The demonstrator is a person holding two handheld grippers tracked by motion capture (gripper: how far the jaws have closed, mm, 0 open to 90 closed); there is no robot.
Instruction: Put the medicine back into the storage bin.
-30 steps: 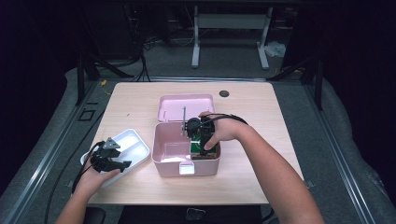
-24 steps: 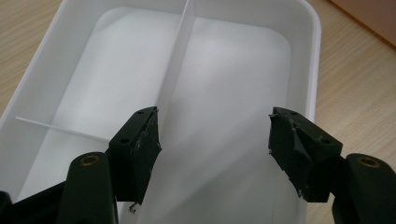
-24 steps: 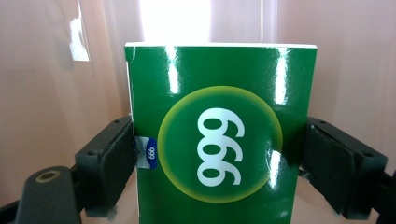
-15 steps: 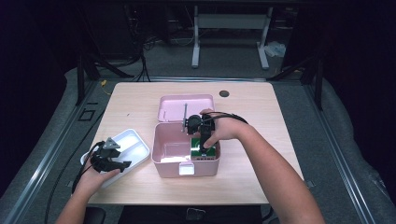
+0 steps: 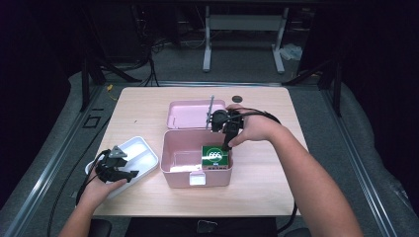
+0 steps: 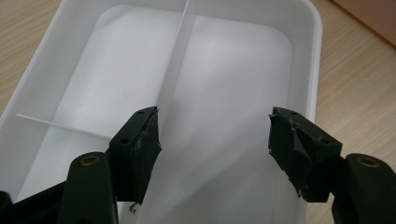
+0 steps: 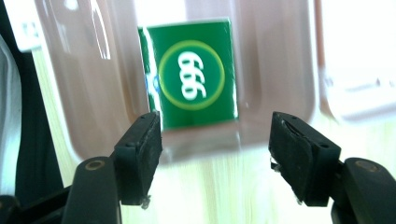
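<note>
The right gripper point(image 5: 228, 143) hangs with its jaws spread wide and empty above the far rim of the open pink plastic box point(image 5: 173, 168). The flat green packet with a white "666" roundel point(image 7: 191, 73) lies straight ahead beyond its fingertips, on the box floor, its long axis hard to judge. The left gripper point(image 6: 212, 149), also wide open and empty, hovers over the white divided plastic tray point(image 6: 308, 28), well apart from the packet; the right hand is nearer.
</note>
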